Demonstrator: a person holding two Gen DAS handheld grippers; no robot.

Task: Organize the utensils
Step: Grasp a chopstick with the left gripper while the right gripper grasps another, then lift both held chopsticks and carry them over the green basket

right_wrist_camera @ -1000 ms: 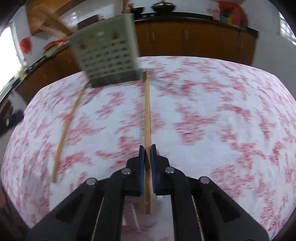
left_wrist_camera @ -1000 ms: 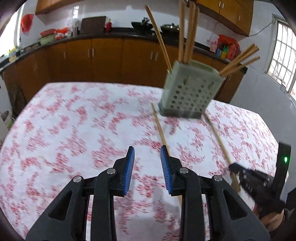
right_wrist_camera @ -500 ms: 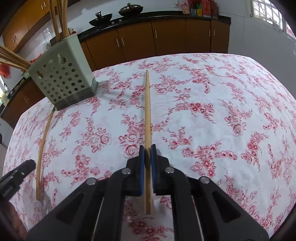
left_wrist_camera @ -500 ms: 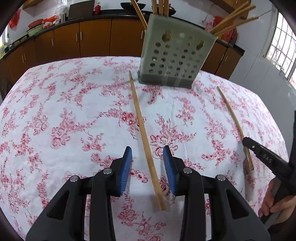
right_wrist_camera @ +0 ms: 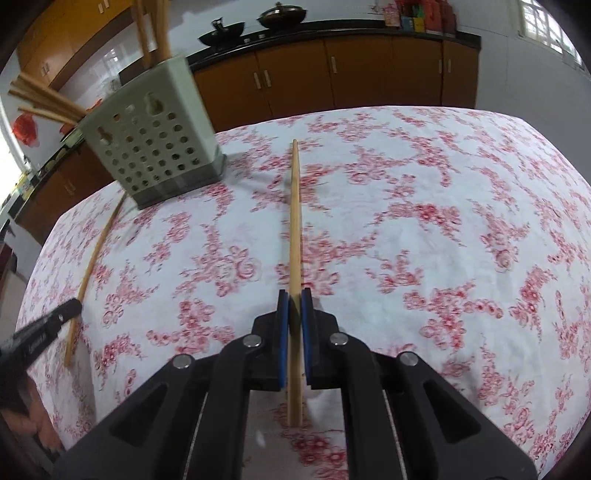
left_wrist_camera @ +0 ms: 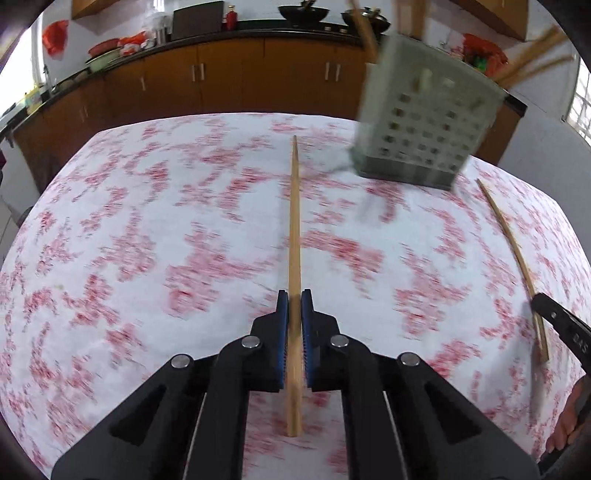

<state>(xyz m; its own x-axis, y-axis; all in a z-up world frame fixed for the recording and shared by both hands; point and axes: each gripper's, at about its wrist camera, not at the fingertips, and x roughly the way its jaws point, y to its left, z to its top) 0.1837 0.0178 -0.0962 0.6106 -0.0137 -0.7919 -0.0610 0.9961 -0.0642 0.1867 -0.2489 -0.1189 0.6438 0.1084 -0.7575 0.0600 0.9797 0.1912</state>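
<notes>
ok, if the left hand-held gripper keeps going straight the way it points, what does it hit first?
Likely the tablecloth. The left hand-held gripper, shut on a chopstick, points down at bare cloth; the holder sits off to the right of that line. Blur makes depth uncertain.

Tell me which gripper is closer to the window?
Right. The right gripper is on the table's window side; the left gripper is on the side away from the window.

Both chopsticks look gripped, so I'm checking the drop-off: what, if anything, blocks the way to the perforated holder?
Nothing visible does. Bare tablecloth lies between each held chopstick and the holder. The chopsticks already standing in it crowd its top somewhat.
</notes>
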